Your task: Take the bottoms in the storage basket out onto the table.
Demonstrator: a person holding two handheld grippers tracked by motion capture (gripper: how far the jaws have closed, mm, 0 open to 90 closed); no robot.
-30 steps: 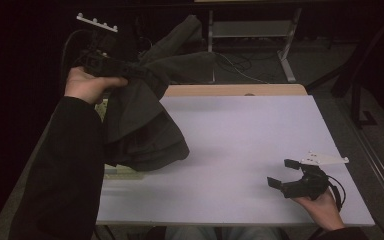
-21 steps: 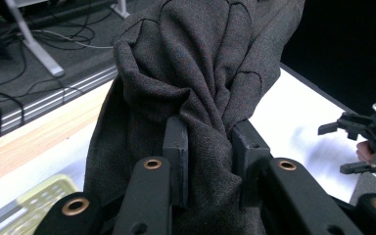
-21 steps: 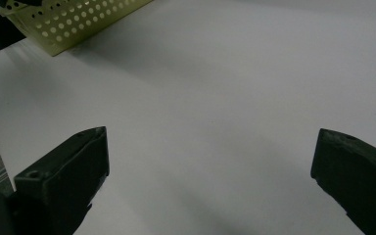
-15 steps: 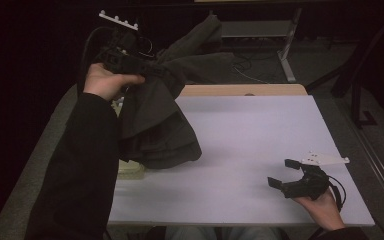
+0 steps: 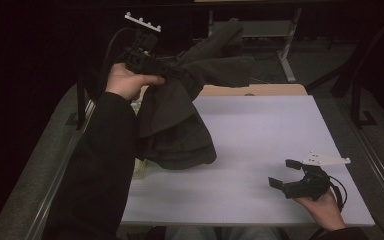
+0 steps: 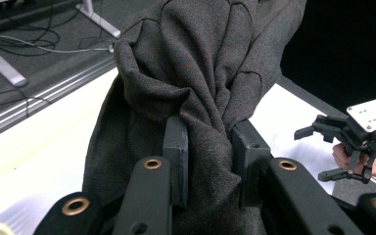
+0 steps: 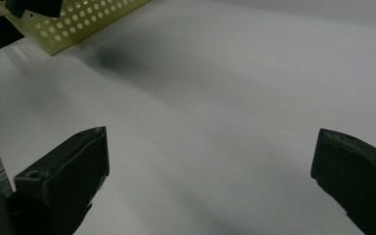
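Left claw [image 6: 208, 147] clamped on a bunched fold of the dark garment [image 5: 180, 125]; garment hangs below the claw, lower folds resting on the tabletop [image 5: 260, 145]; right claw [image 5: 286, 174] wide open, empty, just above the tabletop.

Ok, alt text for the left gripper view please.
The left gripper is clamped on a bunched fold of a dark grey garment held above the white table. At far right, the right gripper sits open in a hand.

Garment [image 5: 175, 125] over table's [image 5: 260, 150] left edge
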